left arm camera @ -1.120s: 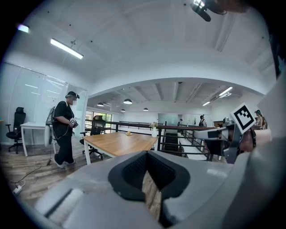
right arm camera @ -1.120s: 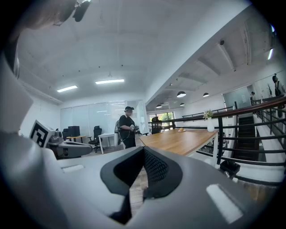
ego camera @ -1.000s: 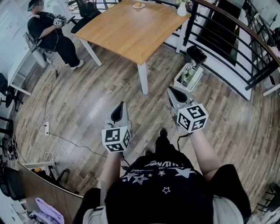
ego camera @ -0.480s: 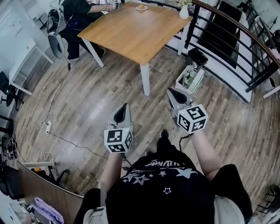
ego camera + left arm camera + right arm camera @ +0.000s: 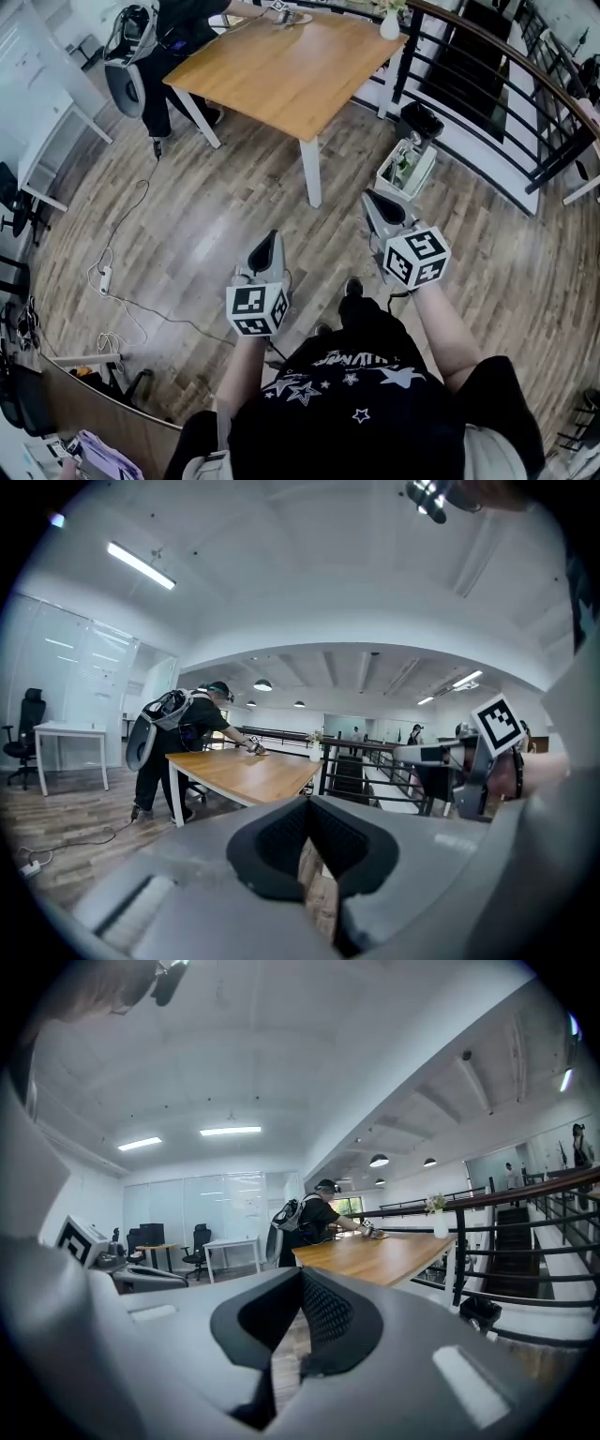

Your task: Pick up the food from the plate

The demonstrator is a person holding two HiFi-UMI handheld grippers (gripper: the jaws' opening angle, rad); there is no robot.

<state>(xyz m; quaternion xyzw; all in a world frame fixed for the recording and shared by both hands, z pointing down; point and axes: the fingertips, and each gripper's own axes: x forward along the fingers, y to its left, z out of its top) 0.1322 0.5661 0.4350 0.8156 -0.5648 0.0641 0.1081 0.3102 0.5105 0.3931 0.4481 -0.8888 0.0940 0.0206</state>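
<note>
Wood-plank floor (image 5: 187, 234): a wide open stretch between the person and the table (image 5: 281, 75), crossed at the left by a loose cable (image 5: 122, 295). Table: wooden top, white legs, near corner turned toward both hand-held grippers and well apart from them. Black railing (image 5: 487, 84) closes the right side; a white bin (image 5: 405, 169) stands against it, near the table's right leg. Plate (image 5: 292, 17): at the table's far edge, partly covered by another person's (image 5: 169, 28) reaching hand; the food on it cannot be made out. Left hand-held gripper (image 5: 270, 239) and right hand-held gripper (image 5: 373, 199): both clenched, nothing between the jaws, held over the floor. Vase (image 5: 390, 22): cut off by the top edge.
</note>
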